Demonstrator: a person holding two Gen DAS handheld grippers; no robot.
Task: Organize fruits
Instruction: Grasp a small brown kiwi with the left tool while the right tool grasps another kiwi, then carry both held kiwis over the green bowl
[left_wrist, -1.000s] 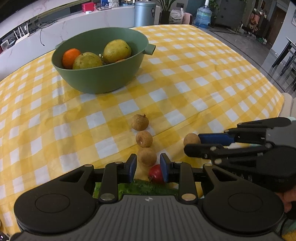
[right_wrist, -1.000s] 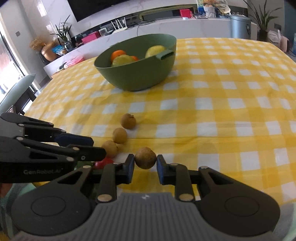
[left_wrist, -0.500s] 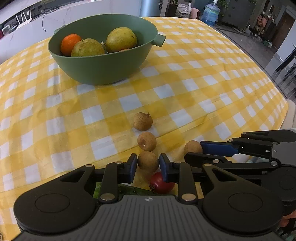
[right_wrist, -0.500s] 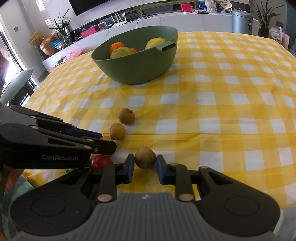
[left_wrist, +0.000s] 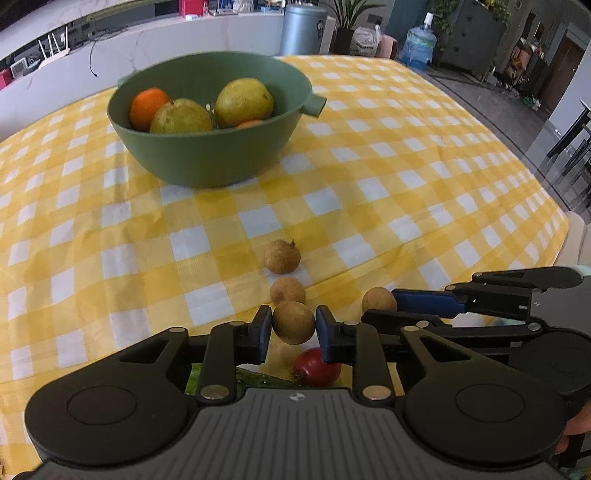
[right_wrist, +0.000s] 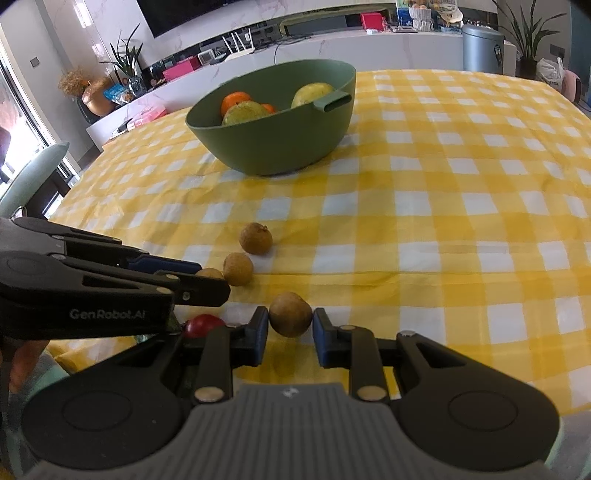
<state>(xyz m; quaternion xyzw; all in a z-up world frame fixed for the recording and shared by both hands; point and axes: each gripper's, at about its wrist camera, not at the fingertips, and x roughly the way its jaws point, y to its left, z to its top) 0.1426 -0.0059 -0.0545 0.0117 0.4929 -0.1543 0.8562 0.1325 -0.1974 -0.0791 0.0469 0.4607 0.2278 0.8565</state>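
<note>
Both tongs each clamp a longan — green bowl holds pears, oranges.

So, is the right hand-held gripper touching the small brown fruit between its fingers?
Touching. The right wrist view shows the right hand-held gripper with both pads pressed against the brown fruit.
</note>
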